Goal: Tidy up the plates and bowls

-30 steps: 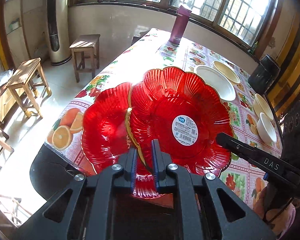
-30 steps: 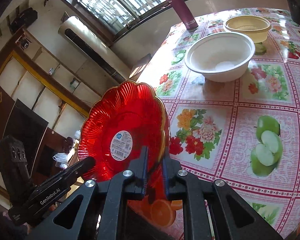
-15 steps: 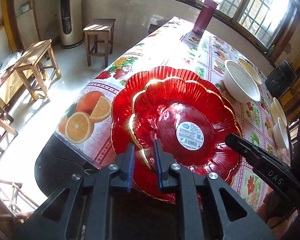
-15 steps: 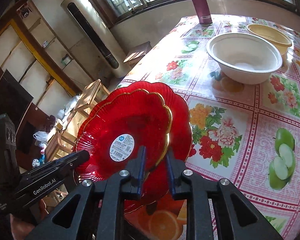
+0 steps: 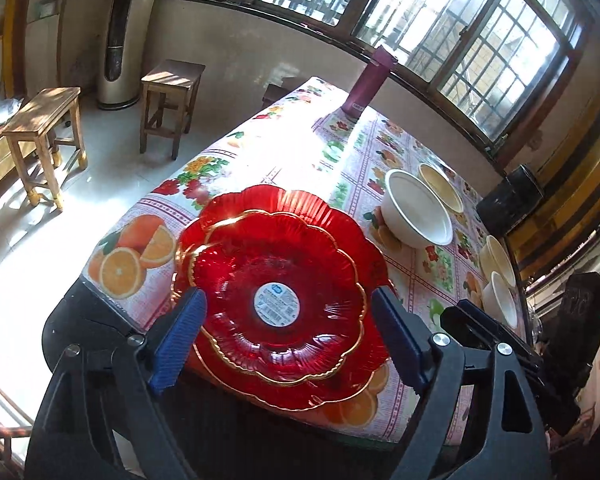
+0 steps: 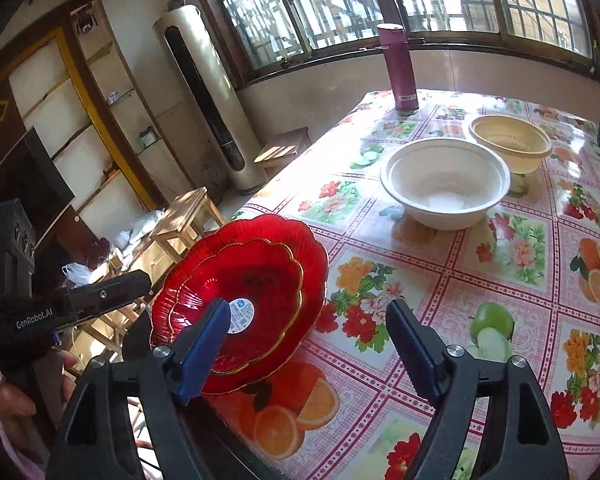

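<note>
Two red scalloped plates with gold rims lie stacked at the near corner of the table. The smaller plate point(image 5: 278, 300) point(image 6: 244, 280), with a round white label, rests inside the larger plate point(image 5: 300, 208) point(image 6: 304, 248). My left gripper point(image 5: 288, 296) hovers over the stack's near edge, jaws opening wide, its blue pads clear of both rims. My right gripper point(image 6: 307, 306) stands just right of the stack, jaws also opening, with only tablecloth between them.
A white bowl point(image 5: 416, 216) point(image 6: 444, 184) and a yellow strainer bowl point(image 6: 510, 144) stand mid-table on the fruit-print cloth point(image 6: 500, 320). Two cream bowls point(image 5: 498, 256) sit at the right edge, a purple flask point(image 6: 400, 68) at the far end. Wooden stools point(image 5: 40, 120) stand on the floor to the left.
Both grippers were shut on the smaller plate's rim, holding it tilted. It came down onto the larger plate, and both jaws have opened and let it go.
</note>
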The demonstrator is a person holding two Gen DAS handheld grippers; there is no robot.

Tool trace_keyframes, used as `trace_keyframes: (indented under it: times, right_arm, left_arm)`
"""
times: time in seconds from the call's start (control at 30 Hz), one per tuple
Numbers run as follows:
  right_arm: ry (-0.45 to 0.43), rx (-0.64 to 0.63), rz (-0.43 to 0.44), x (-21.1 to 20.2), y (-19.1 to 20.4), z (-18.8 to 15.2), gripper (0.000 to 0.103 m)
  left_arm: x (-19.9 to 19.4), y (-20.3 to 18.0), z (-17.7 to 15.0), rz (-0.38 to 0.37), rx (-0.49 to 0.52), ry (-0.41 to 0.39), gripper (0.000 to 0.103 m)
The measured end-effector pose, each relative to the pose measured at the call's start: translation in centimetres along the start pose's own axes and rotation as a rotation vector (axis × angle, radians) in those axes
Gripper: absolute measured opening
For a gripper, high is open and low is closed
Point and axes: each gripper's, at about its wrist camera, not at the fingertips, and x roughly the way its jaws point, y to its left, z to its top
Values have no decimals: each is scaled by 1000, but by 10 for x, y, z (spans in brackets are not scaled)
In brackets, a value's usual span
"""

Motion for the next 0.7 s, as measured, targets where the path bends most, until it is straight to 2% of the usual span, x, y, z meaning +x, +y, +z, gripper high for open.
trace_keyframes:
  times: [0.03,0.1,0.17,0.23,0.33,0.53,0.63,0.7]
  right_arm:
    - [-5,27,8,-4,-8,0,85]
    - [-21,75,19,-13,-26,-2,90]
    - [-26,121,46,-20,-45,-3,103]
    - [-36,170,77,-28,-65,-5,103]
    - [-71,220,53,-47,-93,-8,103]
    - [-157,314,11,-95,-157,-11,103]
    - [-199,372,-20,-121,-195,-7,103]
    - [-231,393,-71,-139,-219,0,103]
  left_arm:
    - [1,-11,-1,-20,23,10,88]
    - [5,-33,-4,-74,63,31,103]
    - [8,-55,-7,-117,99,45,103]
    - [12,-79,-11,-138,148,56,103]
    - [17,-108,-17,-149,208,67,103]
    - [39,-160,-20,-139,326,135,103]
    - [57,-184,-19,-90,388,173,103]
    - [67,-197,-14,-47,417,196,103]
